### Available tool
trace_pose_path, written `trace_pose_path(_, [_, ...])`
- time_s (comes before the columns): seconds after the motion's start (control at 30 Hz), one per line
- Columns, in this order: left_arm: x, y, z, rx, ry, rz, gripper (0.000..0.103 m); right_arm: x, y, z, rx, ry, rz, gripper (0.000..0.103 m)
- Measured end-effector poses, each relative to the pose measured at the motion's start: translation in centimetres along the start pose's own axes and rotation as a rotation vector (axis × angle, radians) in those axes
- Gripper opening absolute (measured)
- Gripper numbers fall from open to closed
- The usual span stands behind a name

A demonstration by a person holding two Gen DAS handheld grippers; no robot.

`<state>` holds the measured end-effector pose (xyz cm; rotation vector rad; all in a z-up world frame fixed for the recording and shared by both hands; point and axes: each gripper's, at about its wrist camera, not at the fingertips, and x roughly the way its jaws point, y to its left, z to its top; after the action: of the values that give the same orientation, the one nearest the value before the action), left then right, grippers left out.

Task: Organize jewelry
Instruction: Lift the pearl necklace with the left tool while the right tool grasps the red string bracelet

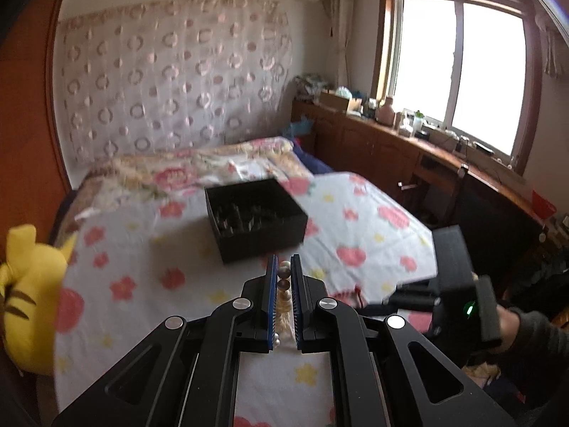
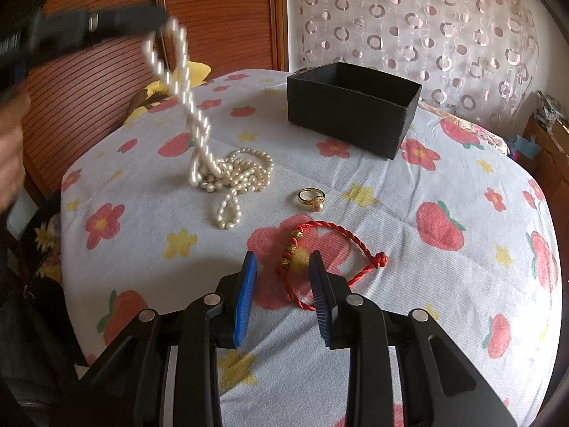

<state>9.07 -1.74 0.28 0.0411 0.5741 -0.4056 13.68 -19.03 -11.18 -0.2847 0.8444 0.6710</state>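
Observation:
My left gripper (image 1: 283,267) is shut on a pearl necklace (image 1: 283,277), beads pinched between its blue pads. In the right wrist view that gripper (image 2: 161,21) is raised at the upper left, lifting the pearl necklace (image 2: 199,131), whose lower end still lies coiled on the flowered cloth (image 2: 444,284). An open black box (image 2: 352,105) stands behind; it also shows in the left wrist view (image 1: 256,217). My right gripper (image 2: 282,267) is open, low over a red cord bracelet (image 2: 320,259) with gold beads. A gold ring (image 2: 312,199) with a pearl lies between bracelet and necklace.
A yellow plush toy (image 1: 28,295) sits at the cloth's left edge. A wooden wardrobe (image 2: 220,17) stands behind the left side. A bed with floral covers (image 1: 199,167) and a long wooden counter (image 1: 409,142) under the window lie beyond.

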Motion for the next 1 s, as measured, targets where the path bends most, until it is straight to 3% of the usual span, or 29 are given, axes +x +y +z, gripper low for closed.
trace_pose_path(0.4, [-3.1, 0.9, 4.8, 0.015, -0.121, 0.049, 0.007, 0.1, 0.0, 0.1, 0.009, -0.001, -0.001, 0.032])
trace_pose_path(0.57, [-3.2, 1.5, 5.6, 0.008, -0.139, 0.061, 0.007, 0.1, 0.2, 0.3, 0.001, 0.008, -0.033, 0.010])
trace_pose_path(0.73, [-3.4, 1.6, 7.0, 0.009, -0.165, 0.073, 0.007, 0.0, 0.3, 0.3, -0.016, 0.013, -0.044, 0.007])
trace_pose_path(1.0, [-3.8, 1.4, 10.1, 0.031, -0.209, 0.088, 0.007, -3.3, 0.0, 2.8, -0.025, -0.101, -0.056, 0.007])
